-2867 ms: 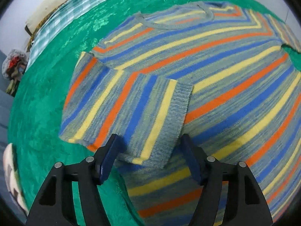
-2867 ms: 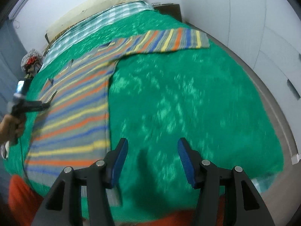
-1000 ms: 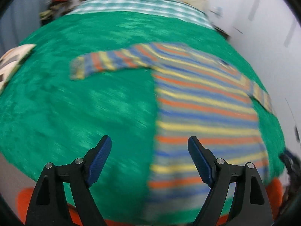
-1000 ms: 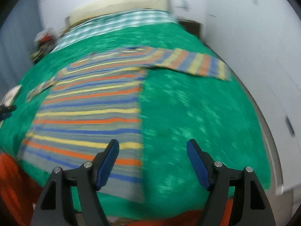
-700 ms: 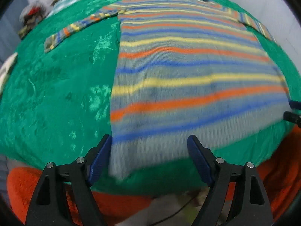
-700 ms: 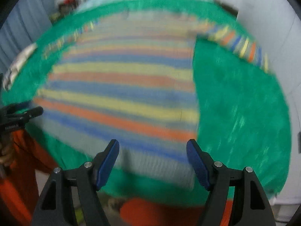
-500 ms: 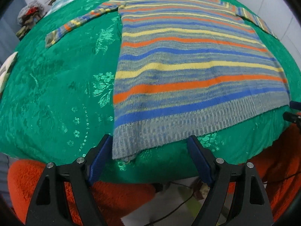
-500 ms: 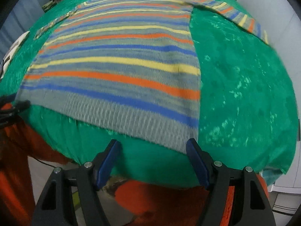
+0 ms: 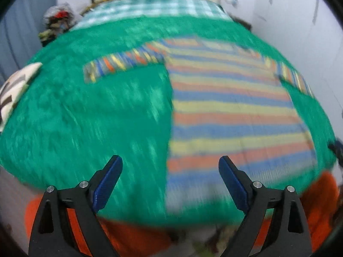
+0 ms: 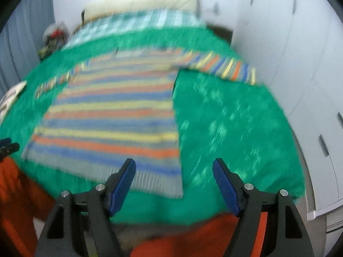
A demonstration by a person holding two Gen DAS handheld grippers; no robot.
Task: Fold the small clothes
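Observation:
A striped knit sweater point(image 9: 231, 111) in blue, orange, yellow and grey lies flat on the green bedspread point(image 9: 96, 117), both sleeves spread out sideways. It also shows in the right wrist view point(image 10: 113, 115). My left gripper point(image 9: 170, 171) is open and empty, held above the bed's near edge by the sweater's lower left corner. My right gripper point(image 10: 173, 174) is open and empty, above the hem's right corner. Both views are blurred by motion.
A checked blanket point(image 9: 150, 8) and a pale pillow point(image 10: 139, 0) lie at the bed's head. A heap of clothes point(image 9: 56, 22) sits at the far left. White wardrobe doors point(image 10: 300, 64) stand on the right. Orange fabric point(image 10: 193, 235) hangs below the near edge.
Both grippers have tilted up and pulled back from the sweater's hem, so the whole bed and far wall show now. Both stay open and empty.

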